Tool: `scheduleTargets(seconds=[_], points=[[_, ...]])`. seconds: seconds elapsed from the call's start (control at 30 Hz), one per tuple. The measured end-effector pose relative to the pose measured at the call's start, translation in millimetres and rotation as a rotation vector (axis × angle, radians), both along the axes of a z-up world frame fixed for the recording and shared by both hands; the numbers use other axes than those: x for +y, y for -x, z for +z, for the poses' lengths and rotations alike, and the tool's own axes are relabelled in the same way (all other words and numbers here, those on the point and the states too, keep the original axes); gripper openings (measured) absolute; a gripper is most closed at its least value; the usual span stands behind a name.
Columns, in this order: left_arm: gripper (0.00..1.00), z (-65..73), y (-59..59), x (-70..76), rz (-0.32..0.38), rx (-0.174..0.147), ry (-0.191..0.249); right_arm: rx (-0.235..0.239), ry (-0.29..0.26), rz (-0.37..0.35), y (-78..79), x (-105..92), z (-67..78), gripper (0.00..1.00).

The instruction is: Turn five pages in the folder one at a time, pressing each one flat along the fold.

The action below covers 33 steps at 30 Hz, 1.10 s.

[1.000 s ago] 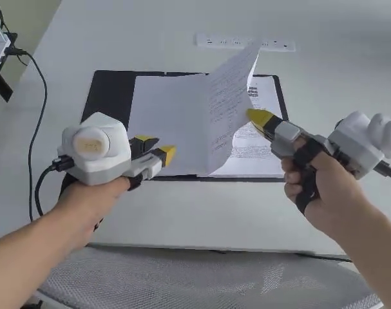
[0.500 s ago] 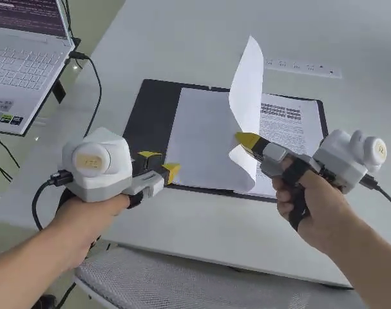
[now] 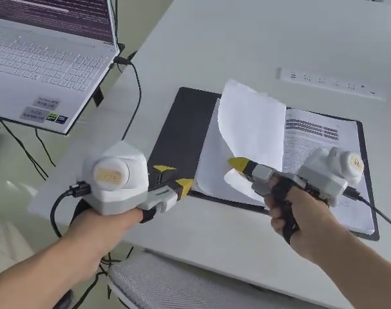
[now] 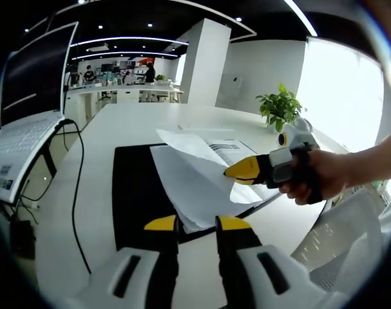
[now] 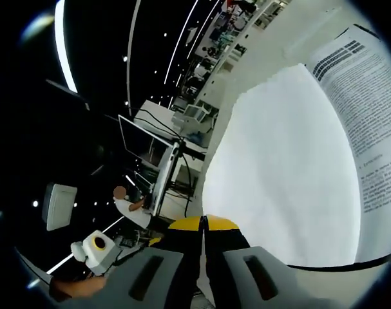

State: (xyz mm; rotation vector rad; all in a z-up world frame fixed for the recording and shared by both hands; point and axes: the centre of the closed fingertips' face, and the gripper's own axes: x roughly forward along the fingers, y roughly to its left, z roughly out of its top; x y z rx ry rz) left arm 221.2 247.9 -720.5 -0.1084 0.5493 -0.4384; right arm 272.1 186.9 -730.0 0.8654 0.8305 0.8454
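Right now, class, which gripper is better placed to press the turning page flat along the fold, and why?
Probably left. The left gripper is empty, jaws apart, at the near edge of the folder. The right gripper is shut on the page, holding it lifted over the folder, so it is occupied.

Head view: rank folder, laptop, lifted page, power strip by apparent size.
1. folder
2. laptop, though the frame edge crops it
3. lifted page
4. power strip, farthest from the camera, so it may look smaller than it is
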Motion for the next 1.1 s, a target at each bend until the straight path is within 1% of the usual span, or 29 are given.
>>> scheduleTargets(seconds=[0.03, 0.1, 0.13, 0.27, 0.43, 0.5, 0.57, 0.7, 0.73, 0.8, 0.83, 0.9, 0.93, 1.0, 1.07, 1.1], points=[[0.21, -1.6, 0.2, 0.9, -0.001, 0.003, -0.002, 0.017, 0.006, 0.007, -1.2, 3.3, -7.0, 0.0], [0.21, -4.0, 0.7, 2.6, 0.002, 0.009, -0.003, 0.023, 0.031, 0.022, -4.3, 7.6, -20.1, 0.0], [0.21, -4.8, 1.2, 3.9, 0.005, 0.009, 0.002, 0.04, 0.038, 0.03, -4.0, 9.5, -25.6, 0.0], [0.21, -10.2, 3.0, 10.1, 0.009, 0.019, 0.009, 0.053, 0.068, 0.065, -3.6, 20.9, -43.8, 0.0], [0.21, -16.1, 4.6, 16.0, 0.019, 0.033, 0.011, 0.069, 0.097, 0.077, -3.0, 28.6, -61.2, 0.0], [0.21, -17.6, 4.1, 18.5, 0.023, 0.035, 0.015, 0.089, 0.1, 0.079, -2.1, 30.2, -67.8, 0.0], [0.21, -18.5, 4.1, 20.1, 0.024, 0.034, 0.011, 0.088, 0.109, 0.086, -1.3, 31.6, -73.2, 0.0], [0.21, -22.5, 3.9, 22.7, 0.026, 0.042, 0.007, 0.107, 0.117, 0.08, 0.7, 31.2, -80.5, 0.0], [0.21, -23.2, 3.4, 23.0, 0.025, 0.04, 0.007, 0.108, 0.115, 0.081, 1.1, 31.4, -81.4, 0.0], [0.21, -26.1, 1.5, 22.3, 0.027, 0.046, 0.011, 0.126, 0.11, 0.079, 2.3, 31.1, -84.1, 0.0], [0.21, -28.0, 0.5, 21.3, 0.024, 0.048, 0.006, 0.123, 0.101, 0.075, 2.4, 30.7, -83.7, 0.0], [0.21, -30.7, -1.8, 19.1, 0.019, 0.051, 0.005, 0.141, 0.082, 0.069, 3.4, 31.1, -83.1, 0.03], [0.21, -31.6, -2.7, 18.4, 0.016, 0.051, 0.001, 0.14, 0.07, 0.074, 4.7, 32.5, -81.8, 0.05], [0.21, -34.3, -4.9, 16.4, 0.011, 0.056, -0.001, 0.168, 0.038, 0.093, 10.1, 36.1, -79.0, 0.08], [0.21, -36.2, -7.0, 14.4, 0.007, 0.055, -0.003, 0.156, 0.038, 0.094, 11.4, 36.3, -77.0, 0.06], [0.21, -37.0, -7.9, 13.4, 0.005, 0.056, -0.004, 0.157, 0.034, 0.091, 11.2, 35.9, -76.3, 0.06]])
